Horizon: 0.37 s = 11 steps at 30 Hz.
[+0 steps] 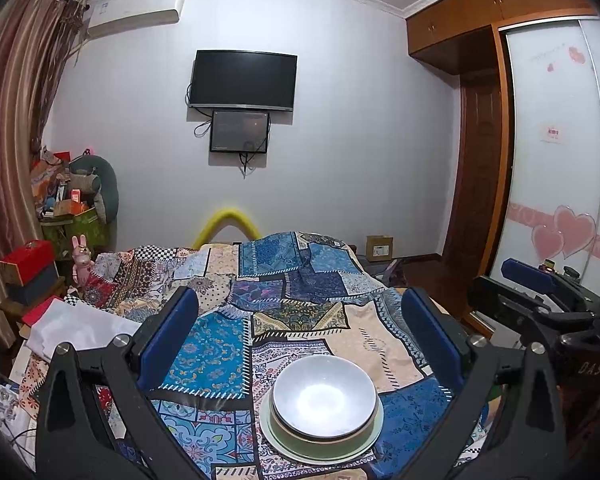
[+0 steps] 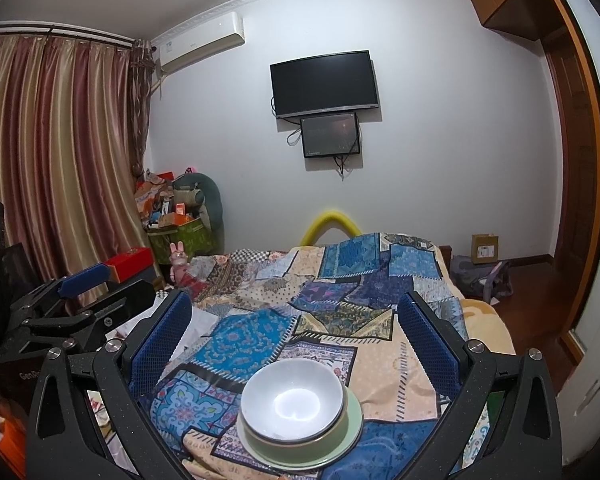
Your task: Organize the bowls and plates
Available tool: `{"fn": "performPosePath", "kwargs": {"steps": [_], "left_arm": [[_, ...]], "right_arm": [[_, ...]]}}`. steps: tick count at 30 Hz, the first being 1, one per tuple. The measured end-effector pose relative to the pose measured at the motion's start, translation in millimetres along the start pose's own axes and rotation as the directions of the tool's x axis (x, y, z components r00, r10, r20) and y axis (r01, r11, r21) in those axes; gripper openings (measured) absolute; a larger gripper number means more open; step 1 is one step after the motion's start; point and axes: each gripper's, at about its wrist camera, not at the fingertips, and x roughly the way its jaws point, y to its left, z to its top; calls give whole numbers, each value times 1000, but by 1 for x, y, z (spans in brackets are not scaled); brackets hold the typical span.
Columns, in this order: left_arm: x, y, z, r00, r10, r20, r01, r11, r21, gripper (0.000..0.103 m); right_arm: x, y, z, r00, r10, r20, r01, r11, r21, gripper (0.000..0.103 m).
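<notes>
A white bowl [image 1: 324, 394] sits nested in a green bowl [image 1: 296, 438], which sits on a pale green plate [image 1: 276, 446], all on the patchwork bedspread [image 1: 216, 356]. The same stack shows in the right wrist view: white bowl [image 2: 294, 398], green bowl [image 2: 336, 434], plate [image 2: 352, 416]. My left gripper [image 1: 300, 320] is open and empty, held above and behind the stack. My right gripper [image 2: 296, 320] is open and empty, also above the stack. Each gripper shows at the edge of the other's view: right [image 1: 528, 280], left [image 2: 84, 280].
The bed runs toward a wall with a TV [image 1: 242, 80]. White folded cloth [image 1: 80, 328] lies at the bed's left edge. Boxes and clutter [image 1: 68, 208] stand at the left by the curtain [image 2: 52, 152]. A wardrobe [image 1: 556, 160] stands on the right.
</notes>
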Motion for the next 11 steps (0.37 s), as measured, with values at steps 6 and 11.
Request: {"fn": "performPosePath", "kwargs": {"steps": [6, 11], "left_arm": [[4, 6, -1, 1000, -6, -14, 6, 1000, -12, 103], [10, 7, -1, 999, -20, -30, 19, 1000, -17, 103]], "right_arm": [[5, -1, 0, 1000, 1, -14, 0, 1000, 6, 103], [8, -1, -1, 1000, 0, -20, 0, 1000, 6, 103]]}}
